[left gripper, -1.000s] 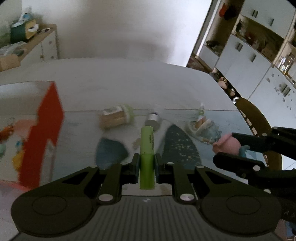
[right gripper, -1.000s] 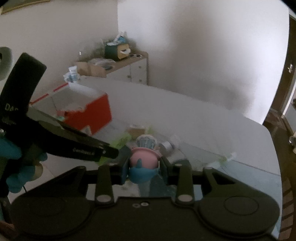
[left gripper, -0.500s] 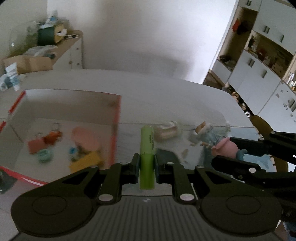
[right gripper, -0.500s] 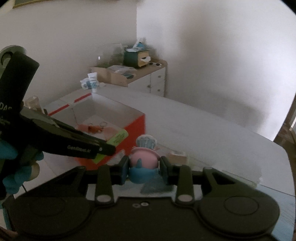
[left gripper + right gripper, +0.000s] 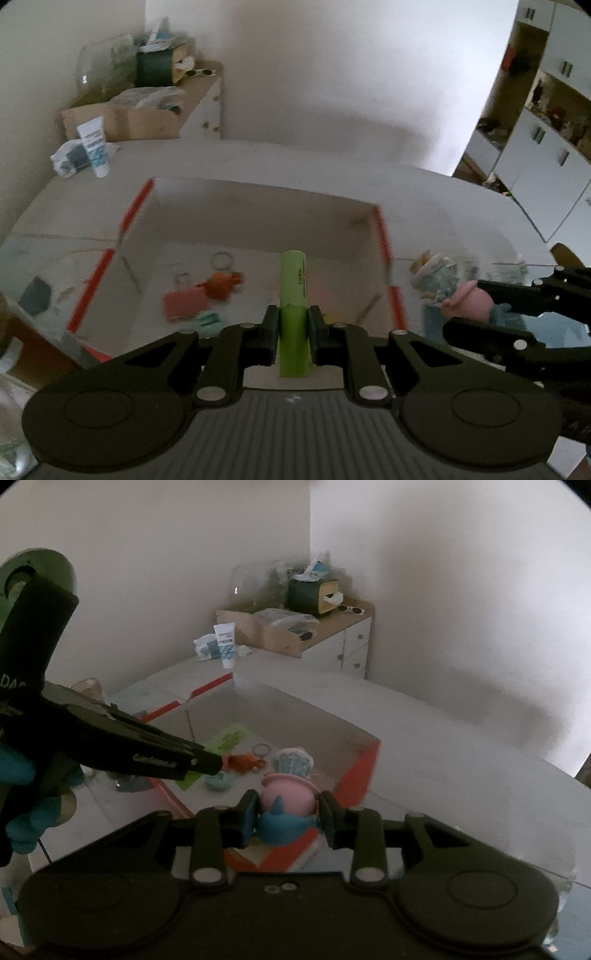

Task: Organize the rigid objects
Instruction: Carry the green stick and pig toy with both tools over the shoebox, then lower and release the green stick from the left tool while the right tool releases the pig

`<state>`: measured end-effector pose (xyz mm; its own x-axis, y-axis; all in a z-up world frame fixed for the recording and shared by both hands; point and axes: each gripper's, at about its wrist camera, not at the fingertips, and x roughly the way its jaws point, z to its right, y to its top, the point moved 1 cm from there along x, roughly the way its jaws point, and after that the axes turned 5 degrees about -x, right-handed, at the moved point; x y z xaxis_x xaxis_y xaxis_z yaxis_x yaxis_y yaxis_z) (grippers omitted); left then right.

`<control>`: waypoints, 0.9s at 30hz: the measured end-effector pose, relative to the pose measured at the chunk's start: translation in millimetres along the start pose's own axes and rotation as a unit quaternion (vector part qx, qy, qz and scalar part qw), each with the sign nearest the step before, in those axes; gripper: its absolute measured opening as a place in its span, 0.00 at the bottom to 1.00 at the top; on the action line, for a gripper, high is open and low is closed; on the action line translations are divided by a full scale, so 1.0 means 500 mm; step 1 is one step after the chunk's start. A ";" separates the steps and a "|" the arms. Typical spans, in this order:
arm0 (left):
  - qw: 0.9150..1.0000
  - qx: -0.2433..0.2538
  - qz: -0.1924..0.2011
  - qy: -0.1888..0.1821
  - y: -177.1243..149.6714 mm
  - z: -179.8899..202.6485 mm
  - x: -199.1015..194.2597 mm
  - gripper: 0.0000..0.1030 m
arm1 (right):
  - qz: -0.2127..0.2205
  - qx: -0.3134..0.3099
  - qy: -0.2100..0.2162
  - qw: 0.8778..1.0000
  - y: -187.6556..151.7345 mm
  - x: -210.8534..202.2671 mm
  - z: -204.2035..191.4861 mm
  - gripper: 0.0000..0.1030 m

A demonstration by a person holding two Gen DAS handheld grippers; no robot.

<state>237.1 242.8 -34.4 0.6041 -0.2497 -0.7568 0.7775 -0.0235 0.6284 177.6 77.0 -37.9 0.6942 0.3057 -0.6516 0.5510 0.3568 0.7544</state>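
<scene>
- In the box (image 5: 258, 218), a few small things already lay on the floor: a pink tag (image 5: 183, 304), an orange charm (image 5: 221, 284) and a teal piece (image 5: 207, 318).
- Two more were in hand but not yet dropped, so both placements remained, I judged; other bits (image 5: 430, 275) sat outside the box's right wall.
- The left tongs (image 5: 293, 325) were clamped on a green tube (image 5: 293, 291), which stuck out over the box.
- The right tongs (image 5: 286, 818) gripped a pink-and-blue toy (image 5: 288, 801) just short of the box's near corner.
</scene>
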 end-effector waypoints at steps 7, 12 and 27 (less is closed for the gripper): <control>1.000 -0.007 -0.016 0.021 0.007 -0.082 0.040 0.16 | -0.023 0.003 0.002 1.000 0.022 0.083 -0.031 0.33; 0.999 -0.009 -0.023 0.040 0.029 -0.125 0.086 0.16 | -0.051 0.009 -0.007 0.999 0.024 0.157 -0.038 0.33; 0.994 -0.021 -0.076 0.078 0.092 -0.181 0.232 0.16 | -0.117 -0.004 -0.005 0.993 0.012 0.312 -0.065 0.33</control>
<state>358.7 300.5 -109.6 0.4958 -0.0936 -0.8634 0.8667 -0.0093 0.4988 274.2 155.8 -137.7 0.5518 0.2048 -0.8085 0.6943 0.4242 0.5813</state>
